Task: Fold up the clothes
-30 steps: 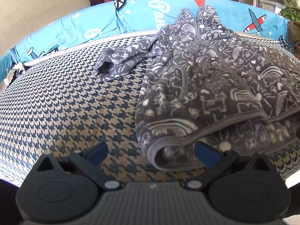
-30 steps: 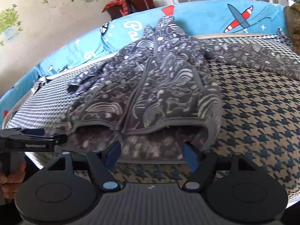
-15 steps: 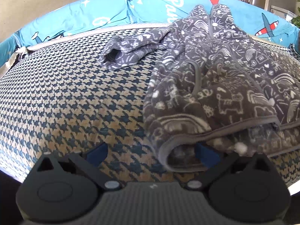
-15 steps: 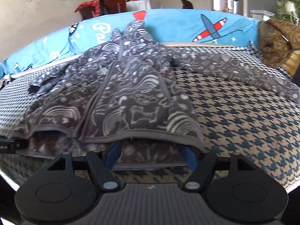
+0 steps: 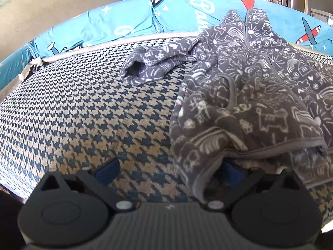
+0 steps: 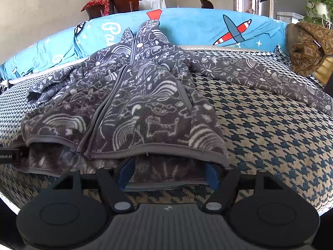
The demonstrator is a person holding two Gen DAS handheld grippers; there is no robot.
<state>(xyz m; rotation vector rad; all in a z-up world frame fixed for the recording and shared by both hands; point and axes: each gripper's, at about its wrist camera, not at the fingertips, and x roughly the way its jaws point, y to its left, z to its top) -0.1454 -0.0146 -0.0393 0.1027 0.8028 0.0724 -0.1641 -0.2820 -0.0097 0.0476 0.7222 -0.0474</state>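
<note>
Fleece jacket, dark grey with white doodle print and a smooth grey binding along hem and zip, lies front-up on a houndstooth-woven cover of navy and tan, its collar toward a bright blue cushion printed with planes. The right gripper sits at the jacket's bottom hem with both blue-padded fingers spread wide; the lower layer of the hem lies between them while the top layer arches just above, so the jaws are apart and not clamped on cloth. The left gripper is likewise spread wide at the hem's other corner: its left finger rests over bare cover, its right finger is tucked under the lifted, curled hem edge. One sleeve lies bunched beside the body; the other sleeve stretches out flat.
</note>
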